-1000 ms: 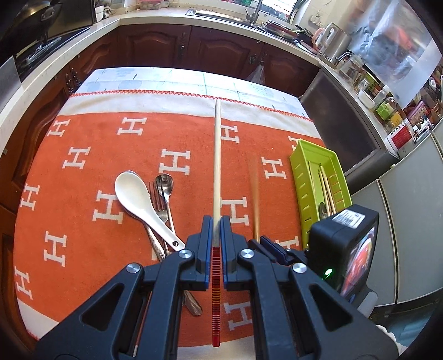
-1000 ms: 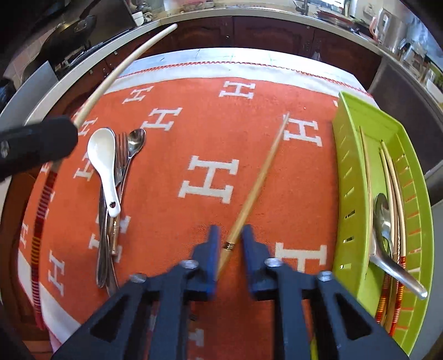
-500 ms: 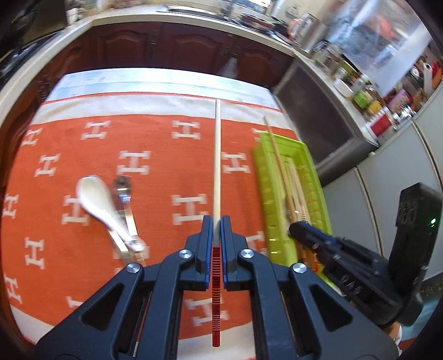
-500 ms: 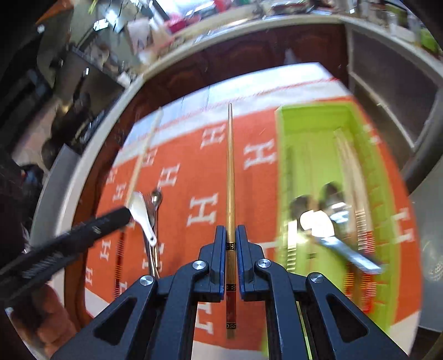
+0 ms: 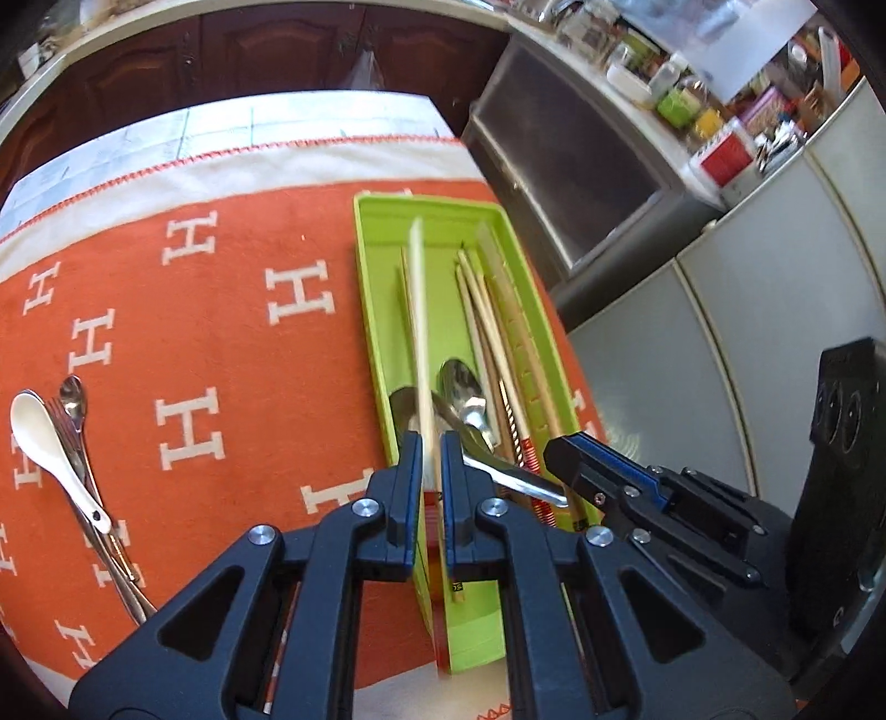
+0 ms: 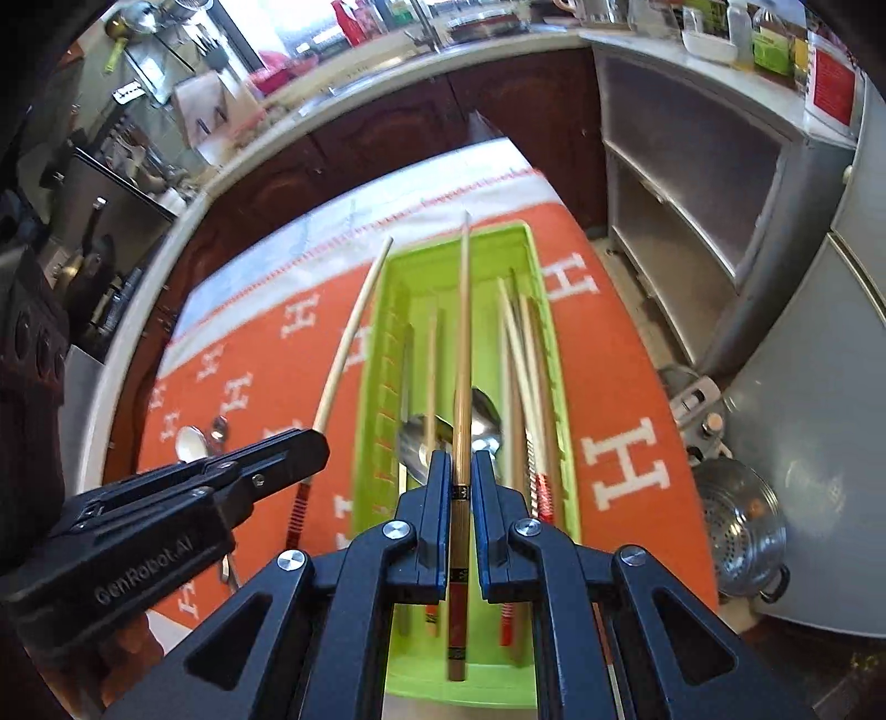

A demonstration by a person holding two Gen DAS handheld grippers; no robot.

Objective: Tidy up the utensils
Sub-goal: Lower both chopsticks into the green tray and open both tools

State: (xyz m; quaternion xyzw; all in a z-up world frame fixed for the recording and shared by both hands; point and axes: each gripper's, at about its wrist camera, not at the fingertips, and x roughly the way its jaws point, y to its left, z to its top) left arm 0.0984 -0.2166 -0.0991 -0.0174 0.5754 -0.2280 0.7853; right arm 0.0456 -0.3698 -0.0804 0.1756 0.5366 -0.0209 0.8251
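Note:
My left gripper (image 5: 431, 443) is shut on a pale chopstick (image 5: 418, 310) with a red-striped end, held over the left part of the green tray (image 5: 370, 288). My right gripper (image 6: 459, 468) is shut on a brown chopstick (image 6: 463, 332), which hangs lengthwise above the middle of the same tray (image 6: 560, 354). Inside the tray lie several chopsticks (image 5: 498, 343) and two metal spoons (image 5: 462, 387). A white spoon (image 5: 39, 437), a fork and a small metal spoon (image 5: 73, 396) lie together on the orange cloth (image 5: 221, 332) at the left.
The tray sits at the right edge of the cloth-covered table. Beyond that edge are grey cabinets (image 5: 720, 343) and, low down, a metal colander (image 6: 742, 526). Dark wooden cupboards (image 5: 266, 50) run behind the table. The two grippers are side by side, close together.
The right gripper closed on the brown chopstick that lay on the cloth and lifted it. Both grippers then carried their chopsticks to the right, over the green tray.

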